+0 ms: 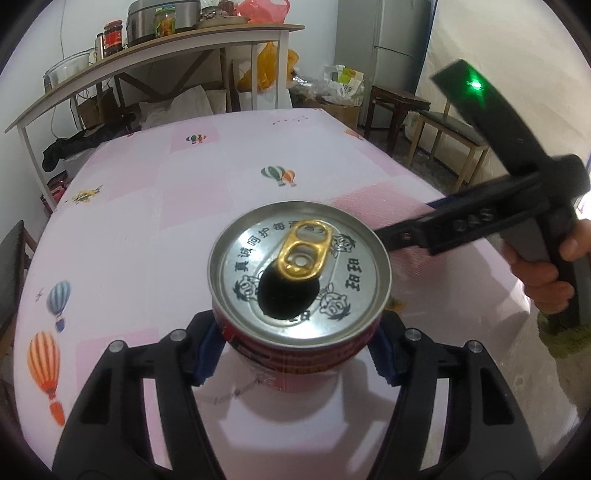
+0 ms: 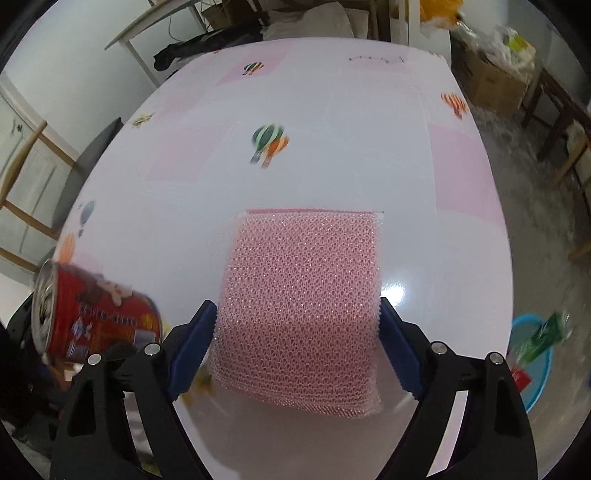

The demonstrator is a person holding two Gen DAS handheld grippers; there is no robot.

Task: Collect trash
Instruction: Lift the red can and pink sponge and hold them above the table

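A lived-in home kitchen or dining room. The counter [image 1: 155, 192] wears a pink balloon-print cover. At 11 o'clock a shelf [image 1: 155, 48] carries jars [image 1: 112, 37] and a steel pot [image 1: 162, 16]; a fridge [image 1: 399, 33] at 1 o'clock; wooden chairs [image 1: 454, 136] and stuffed bags [image 1: 269, 62] around.

The left hand-held gripper [image 1: 291, 350] clamps its blue pads [image 1: 207, 354] on an opened red can [image 1: 299, 280] above the pink table [image 1: 155, 192]. The right hand-held gripper [image 1: 384, 236] reaches in beside the rim.
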